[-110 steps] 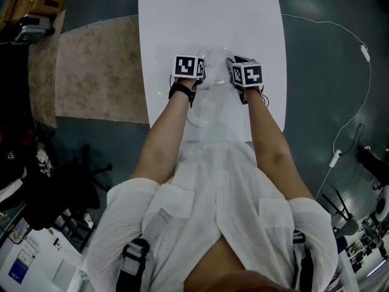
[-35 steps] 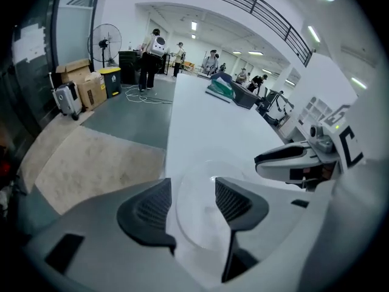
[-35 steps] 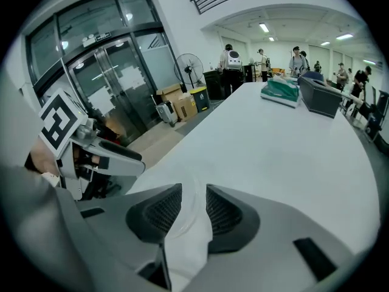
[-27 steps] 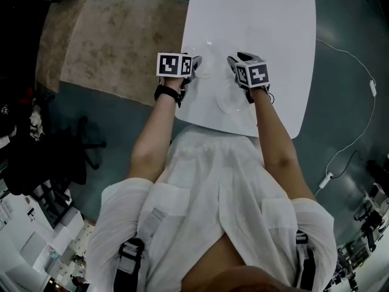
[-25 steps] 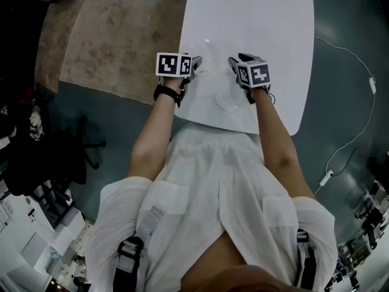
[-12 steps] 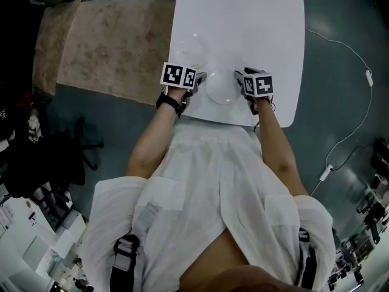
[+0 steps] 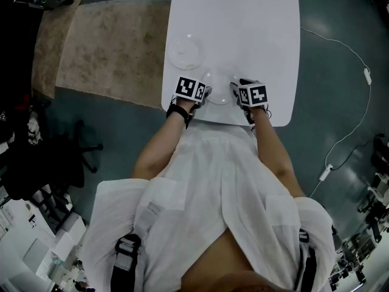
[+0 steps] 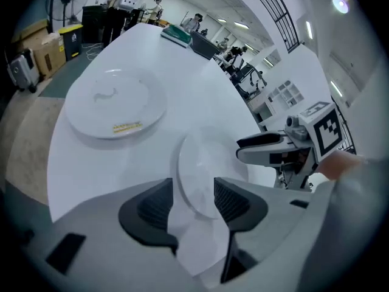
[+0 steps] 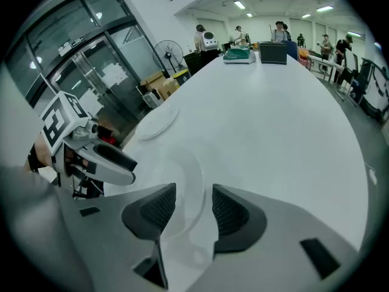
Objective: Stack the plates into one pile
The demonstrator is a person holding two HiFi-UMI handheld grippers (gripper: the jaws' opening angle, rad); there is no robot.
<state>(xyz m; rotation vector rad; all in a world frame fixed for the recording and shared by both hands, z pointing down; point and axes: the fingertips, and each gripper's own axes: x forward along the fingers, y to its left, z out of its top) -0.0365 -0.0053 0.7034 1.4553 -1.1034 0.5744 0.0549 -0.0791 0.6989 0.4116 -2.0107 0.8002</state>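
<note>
A plain white plate (image 7: 220, 93) lies near the front edge of the white table (image 7: 255, 29). My left gripper (image 7: 205, 92) stands at its left side and my right gripper (image 7: 236, 90) at its right. In the left gripper view the plate (image 8: 206, 163) has its rim between the wide jaws of that gripper (image 8: 193, 199), and the pads do not press on it. In the right gripper view the plate's rim (image 9: 185, 175) runs between the jaws of the right gripper (image 9: 188, 208), which have just been opening. A second plate (image 7: 185, 50) with yellowish marks lies farther off to the left.
A beige rug (image 7: 103, 47) lies on the floor left of the table, and a thin cable (image 7: 358, 47) runs across the floor on the right. A dark box (image 9: 273, 52) and a green thing (image 9: 237, 53) sit at the table's far end, with people standing beyond.
Both grippers have come back toward the table's front edge and drawn together on either side of the near plate. The marked plate now lies clear of the left gripper.
</note>
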